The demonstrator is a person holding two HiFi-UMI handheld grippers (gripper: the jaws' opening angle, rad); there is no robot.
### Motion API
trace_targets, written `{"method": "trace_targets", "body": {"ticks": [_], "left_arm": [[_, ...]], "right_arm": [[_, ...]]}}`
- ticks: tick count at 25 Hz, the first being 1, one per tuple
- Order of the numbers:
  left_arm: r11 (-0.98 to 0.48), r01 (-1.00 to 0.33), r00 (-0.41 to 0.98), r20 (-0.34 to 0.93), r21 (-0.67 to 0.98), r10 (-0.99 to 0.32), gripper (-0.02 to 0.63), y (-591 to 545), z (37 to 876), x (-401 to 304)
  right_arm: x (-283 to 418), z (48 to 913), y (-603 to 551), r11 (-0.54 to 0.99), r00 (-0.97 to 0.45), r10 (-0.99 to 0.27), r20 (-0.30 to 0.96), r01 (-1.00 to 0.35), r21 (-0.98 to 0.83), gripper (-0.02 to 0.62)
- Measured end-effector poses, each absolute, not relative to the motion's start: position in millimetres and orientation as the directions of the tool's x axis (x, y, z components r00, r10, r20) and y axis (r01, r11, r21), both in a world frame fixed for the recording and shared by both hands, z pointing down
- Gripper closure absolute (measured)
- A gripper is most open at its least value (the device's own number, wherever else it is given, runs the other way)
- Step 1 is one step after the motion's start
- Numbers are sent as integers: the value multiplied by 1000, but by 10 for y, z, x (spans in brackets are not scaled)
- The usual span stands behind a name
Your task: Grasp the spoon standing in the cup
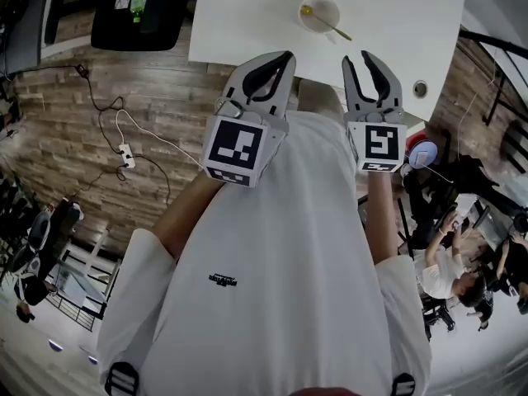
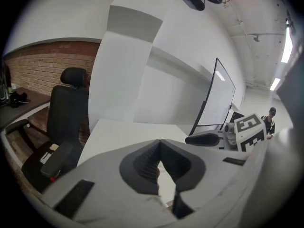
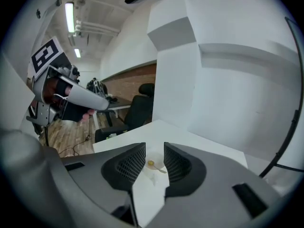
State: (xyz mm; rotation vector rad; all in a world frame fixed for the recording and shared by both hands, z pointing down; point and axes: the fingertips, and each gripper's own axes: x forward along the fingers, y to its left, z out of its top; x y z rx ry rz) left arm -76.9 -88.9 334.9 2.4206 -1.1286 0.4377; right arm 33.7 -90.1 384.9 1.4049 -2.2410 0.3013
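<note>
A white cup stands on the white table, and a gold spoon leans in it with its handle out to the right. My right gripper is held above the table's near edge, short of the cup. Its jaws stand apart, open and empty. In the right gripper view the cup and spoon show far off through the gap of that gripper. My left gripper is level with it to the left, its tips touching, shut on nothing. The left gripper view shows those jaws meeting.
A black office chair stands left of the table. A power strip with cables lies on the wooden floor. A small round fitting sits at the table's near right edge. People sit at the lower right. A monitor stands on the table.
</note>
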Motion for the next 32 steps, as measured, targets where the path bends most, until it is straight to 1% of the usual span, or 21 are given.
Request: {"method": "trace_targets", "body": {"ticks": [5, 8, 15, 19, 23, 24, 25, 32], "left_arm": [[-582, -784, 605, 471, 215, -642, 592, -1032, 3444, -670], [-567, -794, 590, 496, 218, -637, 592, -1135, 3574, -672], [-533, -813, 563, 549, 235, -618, 592, -1258, 3863, -606], [-519, -815, 553, 611, 256, -566, 592, -1158, 4028, -560], [-520, -814, 549, 633, 258, -545, 592, -1064, 4107, -545], [-520, -814, 549, 635, 259, -544, 592, -1039, 4110, -553], [-518, -815, 548, 637, 260, -542, 592, -1013, 4107, -564], [-526, -810, 555, 631, 259, -543, 592, -936, 4012, -548]], "right_arm": [[389, 4001, -1021, 466, -367, -770, 522, -882, 68, 486], [379, 4159, -1157, 497, -371, -747, 551, -863, 93, 486], [446, 4688, -1305, 552, -395, -676, 622, -831, 72, 486], [444, 4907, -1329, 576, -414, -647, 640, -816, 54, 486], [420, 5049, -1326, 589, -414, -630, 657, -806, 56, 488], [409, 5052, -1314, 590, -415, -629, 658, -806, 56, 546], [394, 5045, -1297, 592, -417, -626, 658, -804, 53, 554], [409, 4886, -1253, 580, -419, -642, 643, -813, 50, 557]]}}
